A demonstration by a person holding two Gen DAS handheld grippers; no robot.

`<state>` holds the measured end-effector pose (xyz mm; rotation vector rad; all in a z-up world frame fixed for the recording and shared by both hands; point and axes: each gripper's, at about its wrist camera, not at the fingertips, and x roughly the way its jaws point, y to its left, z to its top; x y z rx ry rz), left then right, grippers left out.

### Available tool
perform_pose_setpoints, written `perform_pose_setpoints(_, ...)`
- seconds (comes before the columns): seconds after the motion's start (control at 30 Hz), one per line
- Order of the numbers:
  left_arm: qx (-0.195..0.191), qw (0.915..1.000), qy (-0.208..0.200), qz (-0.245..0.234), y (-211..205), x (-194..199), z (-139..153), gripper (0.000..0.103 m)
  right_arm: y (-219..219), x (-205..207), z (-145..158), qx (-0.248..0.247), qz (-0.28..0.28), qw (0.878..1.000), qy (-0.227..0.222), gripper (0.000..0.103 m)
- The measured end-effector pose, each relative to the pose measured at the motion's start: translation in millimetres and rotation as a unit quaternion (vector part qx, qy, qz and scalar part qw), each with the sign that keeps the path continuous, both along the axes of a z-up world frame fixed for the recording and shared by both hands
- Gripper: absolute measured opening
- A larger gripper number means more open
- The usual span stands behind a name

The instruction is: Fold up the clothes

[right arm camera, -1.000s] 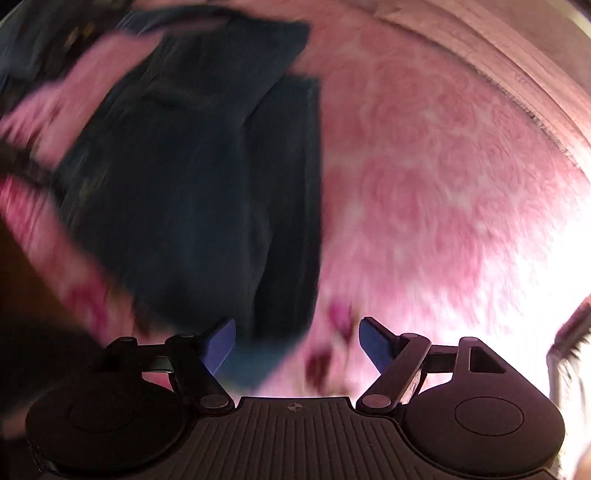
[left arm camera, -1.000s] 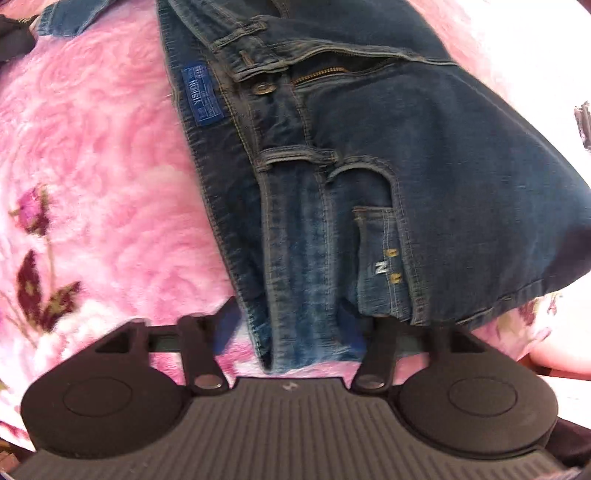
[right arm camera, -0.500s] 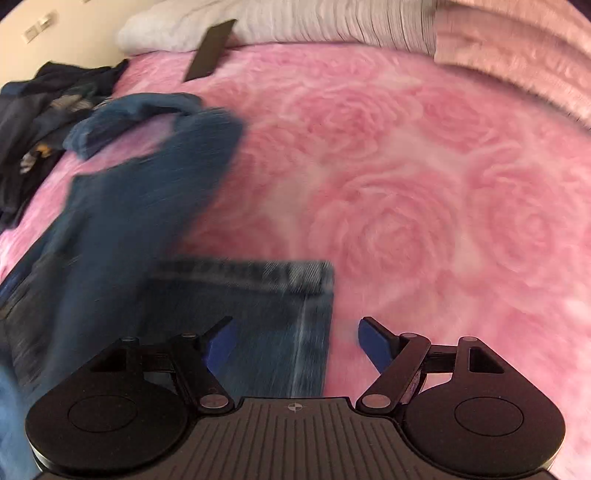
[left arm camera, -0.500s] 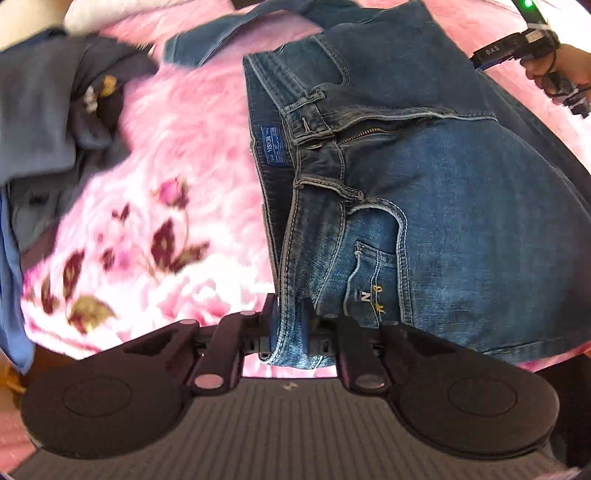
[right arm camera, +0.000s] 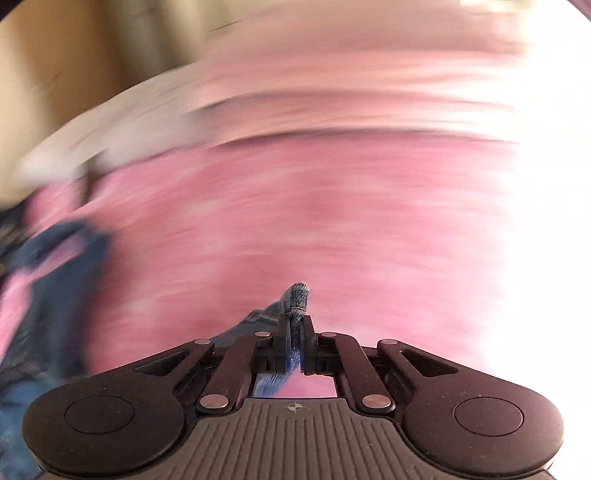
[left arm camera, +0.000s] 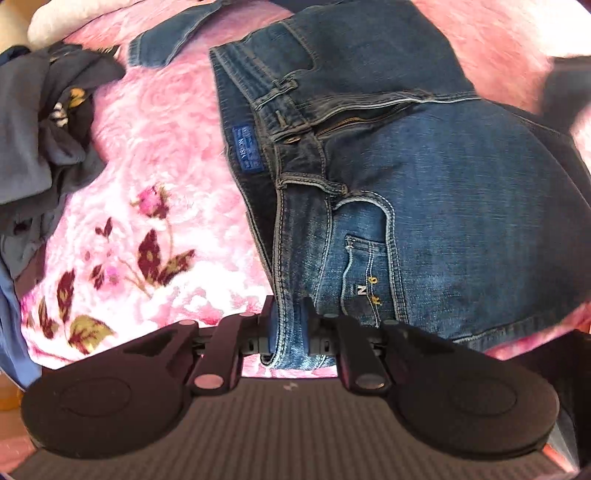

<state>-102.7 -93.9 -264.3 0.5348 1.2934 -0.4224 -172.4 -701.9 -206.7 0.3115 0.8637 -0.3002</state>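
Observation:
Dark blue jeans (left arm camera: 424, 177) lie on a pink rose-patterned blanket (left arm camera: 159, 122), waistband toward me, with a blue label and a coin pocket showing. My left gripper (left arm camera: 287, 317) is shut on the near end of the waistband. In the right wrist view my right gripper (right arm camera: 294, 325) is shut on a fold of the jeans' denim (right arm camera: 297, 295) that sticks up between the fingers. That view is heavily blurred; more denim (right arm camera: 55, 266) smears along its left side.
A heap of dark grey and navy clothes (left arm camera: 40, 140) lies at the left of the blanket. A white pillow (left arm camera: 55, 26) sits at the far left corner. A dark blurred shape (left arm camera: 565, 88) shows at the right edge.
My right gripper went from open over the bed to shut on a fold of denim and is moving fast. My left gripper closed on the waistband half a second ago and still holds it.

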Motion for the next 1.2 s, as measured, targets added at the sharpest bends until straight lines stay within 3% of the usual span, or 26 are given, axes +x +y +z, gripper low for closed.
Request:
perform_pose_setpoints(0.07, 0.003, 0.9999, 0.005, -0.009, -1.1, 0.5, -2.5, 0.01, -12.3, -50.9, 5.5, -0.011, -0.068, 0.998, 0.015, 0.002)
perform_pose_setpoints(0.17, 0.014, 0.9995, 0.012, -0.025, -3.9, 0.7, -10.1, 0.01, -30.7, -127.1, 13.7, -0.029, -0.17, 0.984, 0.036, 0.002)
perform_pose_setpoints(0.33, 0.027, 0.9985, 0.015, -0.044, -5.7, 1.4, -14.8, 0.01, -61.4, -254.2, 27.3, -0.056, -0.334, 0.938, 0.071, 0.002)
perform_pose_setpoints(0.4, 0.028, 0.9983, 0.015, -0.048, -5.8, 1.6, -13.3, 0.01, -59.5, -254.6, 41.3, -0.08, -0.324, 0.941, 0.058, 0.002)
perform_pose_setpoints(0.53, 0.028, 0.9981, 0.016, -0.053, -6.7, 2.4, -10.8, 0.01, -80.9, -244.5, 89.5, -0.116, -0.353, 0.928, 0.013, 0.002)
perform_pose_setpoints(0.6, 0.035, 0.9973, 0.016, -0.063, -9.6, 1.3, -13.9, 0.01, -96.5, -251.4, 106.0, -0.125, -0.351, 0.928, 0.003, 0.002)
perform_pose_setpoints(0.73, 0.046, 0.9968, 0.014, -0.064, -11.5, -2.1, -21.5, 0.011, -108.3, -243.5, 81.5, -0.143, -0.331, 0.931, 0.047, 0.003)
perform_pose_setpoints(0.83, 0.045, 0.9971, 0.01, -0.06, -10.3, -5.2, -21.7, 0.012, -113.6, -249.7, 39.0, -0.119, -0.365, 0.913, 0.137, 0.005)
perform_pose_setpoints(0.87, 0.044, 0.9973, 0.01, -0.058, -10.1, -5.5, -20.9, 0.012, -111.5, -255.3, 29.3, -0.106, -0.381, 0.906, 0.151, 0.009)
perform_pose_setpoints(0.93, 0.042, 0.9975, 0.009, -0.056, -10.5, -5.7, -19.0, 0.012, -99.9, -259.1, 20.1, -0.081, -0.39, 0.905, 0.151, 0.031)
perform_pose_setpoints(1.0, 0.044, 0.9972, 0.01, -0.06, -12.5, -5.5, -17.3, 0.012, -81.3, -244.8, 18.3, -0.076, -0.349, 0.923, 0.145, 0.044)
perform_pose_setpoints(1.07, 0.049, 0.9965, 0.012, -0.067, -15.1, -4.8, -14.7, 0.012, -62.7, -230.4, 16.4, -0.071, -0.308, 0.939, 0.139, 0.045)
perform_pose_setpoints(1.2, 0.051, 0.9965, 0.011, -0.065, -18.3, -6.7, -3.7, 0.011, -23.9, -170.3, 8.2, -0.007, -0.186, 0.977, 0.107, 0.046)
